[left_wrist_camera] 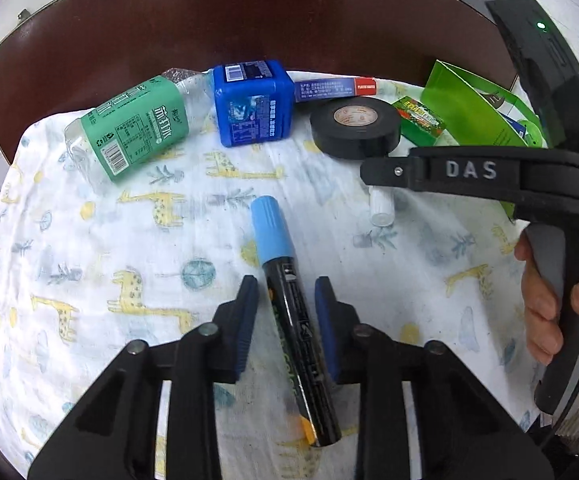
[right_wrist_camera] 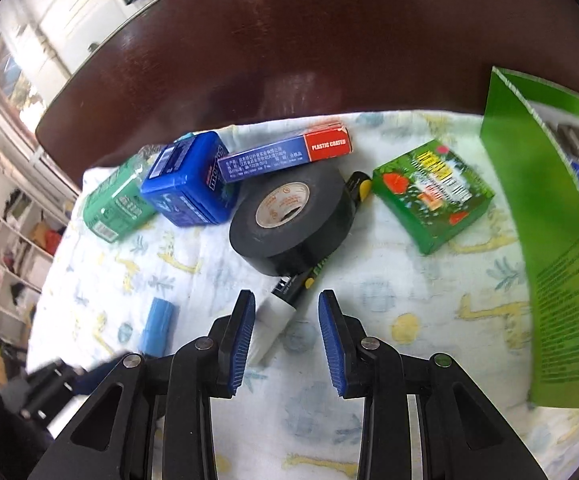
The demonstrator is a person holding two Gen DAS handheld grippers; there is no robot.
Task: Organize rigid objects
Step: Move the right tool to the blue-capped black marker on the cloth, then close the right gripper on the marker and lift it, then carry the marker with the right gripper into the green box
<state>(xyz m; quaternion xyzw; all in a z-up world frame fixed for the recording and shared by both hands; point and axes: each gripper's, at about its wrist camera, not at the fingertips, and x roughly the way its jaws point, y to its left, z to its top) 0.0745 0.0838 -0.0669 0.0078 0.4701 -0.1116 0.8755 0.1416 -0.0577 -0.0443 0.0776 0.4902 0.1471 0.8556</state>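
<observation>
Left gripper (left_wrist_camera: 287, 300) straddles the blue-capped marker (left_wrist_camera: 289, 320) on the giraffe-print cloth (left_wrist_camera: 89, 280), jaws narrow with a gap either side, pads not touching; right gripper (right_wrist_camera: 287, 312) is narrow too, empty, a white-capped marker (right_wrist_camera: 277, 312) between its tips. Only the right view shows that marker running under the black tape roll (right_wrist_camera: 289, 220); only the left view shows a hand (left_wrist_camera: 545, 304).

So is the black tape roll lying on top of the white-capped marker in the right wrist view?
Yes, the black tape roll rests across the white-capped marker, whose ends stick out on either side.
</observation>
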